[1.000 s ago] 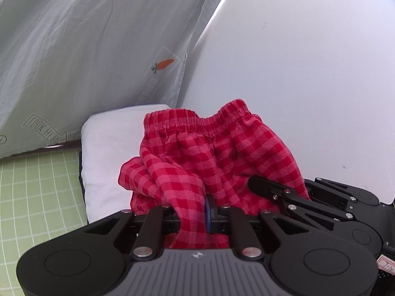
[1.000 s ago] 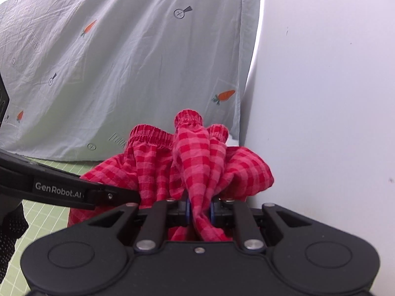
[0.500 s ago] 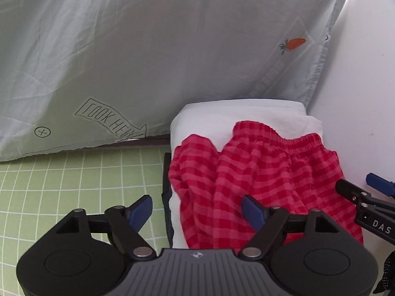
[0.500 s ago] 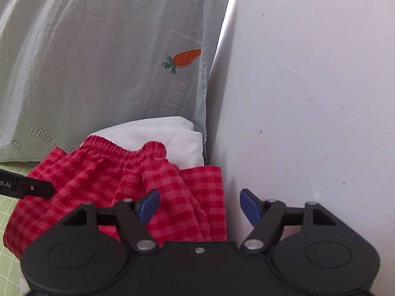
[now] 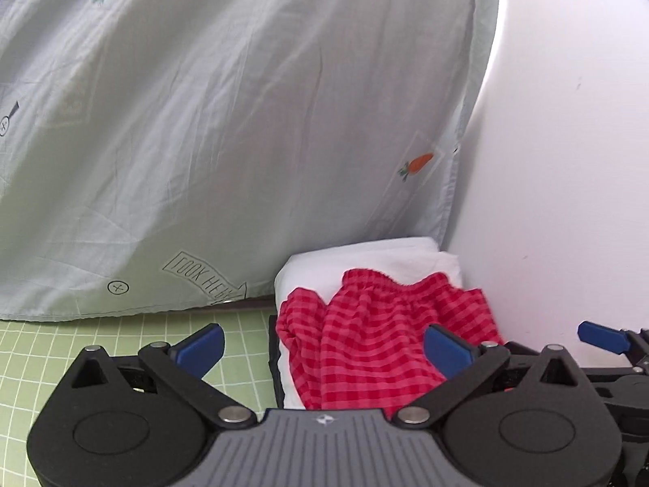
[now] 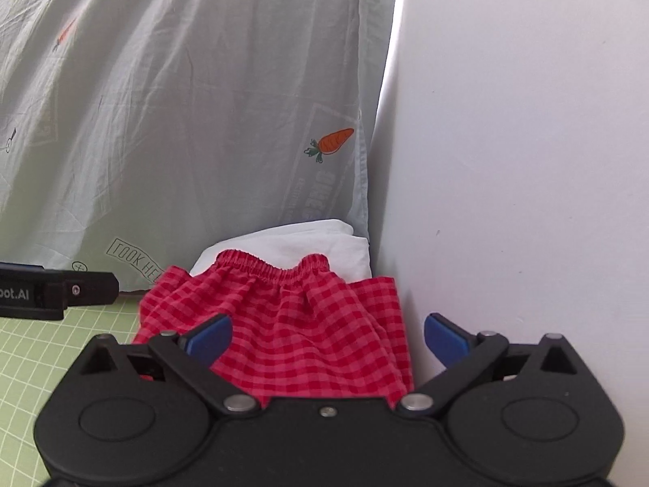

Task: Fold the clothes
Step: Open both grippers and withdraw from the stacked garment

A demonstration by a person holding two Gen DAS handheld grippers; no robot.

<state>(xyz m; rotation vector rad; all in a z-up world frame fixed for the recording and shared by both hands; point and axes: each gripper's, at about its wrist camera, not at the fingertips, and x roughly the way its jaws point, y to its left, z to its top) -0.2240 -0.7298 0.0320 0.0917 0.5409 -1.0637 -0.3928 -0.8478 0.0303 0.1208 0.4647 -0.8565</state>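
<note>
Red checked shorts [image 5: 377, 337] with an elastic waistband lie folded on a folded white cloth [image 5: 365, 259], in the corner by the wall. They also show in the right wrist view [image 6: 292, 324], on the white cloth [image 6: 292, 239]. My left gripper [image 5: 324, 349] is open and empty, just in front of the shorts. My right gripper [image 6: 326, 335] is open and empty, above the near part of the shorts. The right gripper's blue fingertip [image 5: 600, 337] shows at the right of the left wrist view.
A pale grey sheet [image 5: 243, 121] with carrot prints hangs behind the pile. A white wall [image 6: 527, 162] stands close on the right. A green grid mat [image 5: 40, 349] covers the surface to the left. The left gripper's body [image 6: 52, 290] juts in at the left.
Both grippers were shut on the red shorts a second ago. They have opened, let the shorts go onto the white cloth, and drawn back a little.
</note>
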